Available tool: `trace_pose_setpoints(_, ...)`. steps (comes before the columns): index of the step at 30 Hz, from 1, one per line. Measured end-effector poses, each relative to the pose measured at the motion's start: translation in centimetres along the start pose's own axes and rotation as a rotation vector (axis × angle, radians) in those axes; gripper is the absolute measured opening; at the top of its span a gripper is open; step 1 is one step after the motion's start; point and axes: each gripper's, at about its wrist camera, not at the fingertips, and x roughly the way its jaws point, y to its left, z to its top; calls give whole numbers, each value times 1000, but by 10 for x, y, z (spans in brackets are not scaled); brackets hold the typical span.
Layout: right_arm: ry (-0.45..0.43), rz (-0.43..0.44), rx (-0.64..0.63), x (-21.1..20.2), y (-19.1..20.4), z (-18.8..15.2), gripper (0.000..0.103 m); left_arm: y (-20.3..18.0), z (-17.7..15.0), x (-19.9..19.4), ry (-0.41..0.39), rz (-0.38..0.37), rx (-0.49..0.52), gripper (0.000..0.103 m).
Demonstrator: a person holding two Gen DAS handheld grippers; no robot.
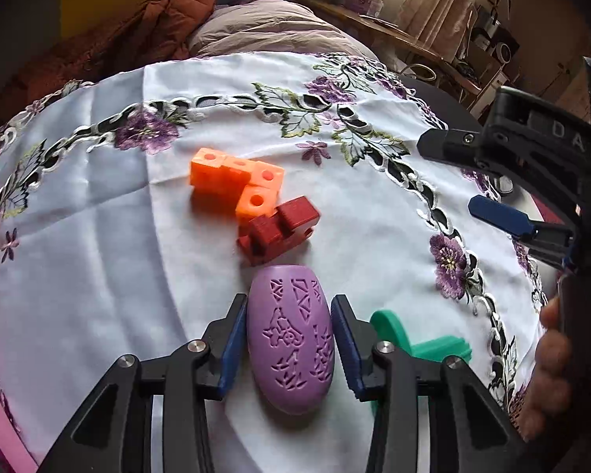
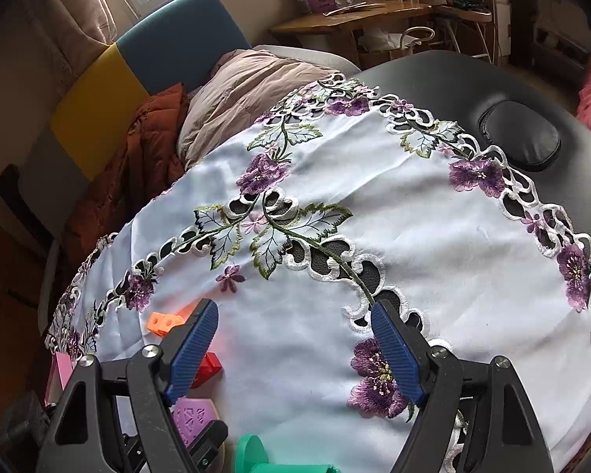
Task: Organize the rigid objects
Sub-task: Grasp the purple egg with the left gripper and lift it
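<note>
Purple egg (image 1: pixel 290 345) lies on the cloth (image 1: pixel 98 236) near its near edge, between the left gripper (image 1: pixel 289 339) pads. Jaws bracket it closely; firm contact cannot be confirmed. Red block (image 1: pixel 278 228) and orange blocks (image 1: pixel 236 181) sit just beyond, green piece (image 1: pixel 421 341) beside. Right gripper (image 2: pixel 295 351) hangs spread, empty. Step in hand: grasping the egg. Next: close fully, then lift clear.

The left gripper (image 1: pixel 289 339) is pointed steeply downward, its blue pads (image 1: pixel 232 341) set close on either side of a purple egg-shaped piece (image 1: pixel 291 345); contact cannot be confirmed. The right gripper (image 2: pixel 295 351) is held wide apart and empty, angled downward, its handle gripped by a hand (image 1: pixel 547 358).
</note>
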Motion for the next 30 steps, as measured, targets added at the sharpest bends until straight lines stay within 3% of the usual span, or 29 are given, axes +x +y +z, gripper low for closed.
trace_pose_setpoints(7, 29, 64, -60, 5, 14, -6, 81, 37, -51, -38, -68, 63, -13, 42)
trace_pose_setpoints(13, 59, 133, -188, 10, 43, -18, 81, 51, -87, -56, -115, 113, -11, 35)
trace_pose_setpoints(20, 69, 140, -417, 20, 84, -39, 80, 53, -94, -60, -142, 114, -11, 32)
trace_pose_setpoints(30, 142, 112, -534, 48, 97, -50, 75, 54, -97, -60, -157, 106, -18, 32)
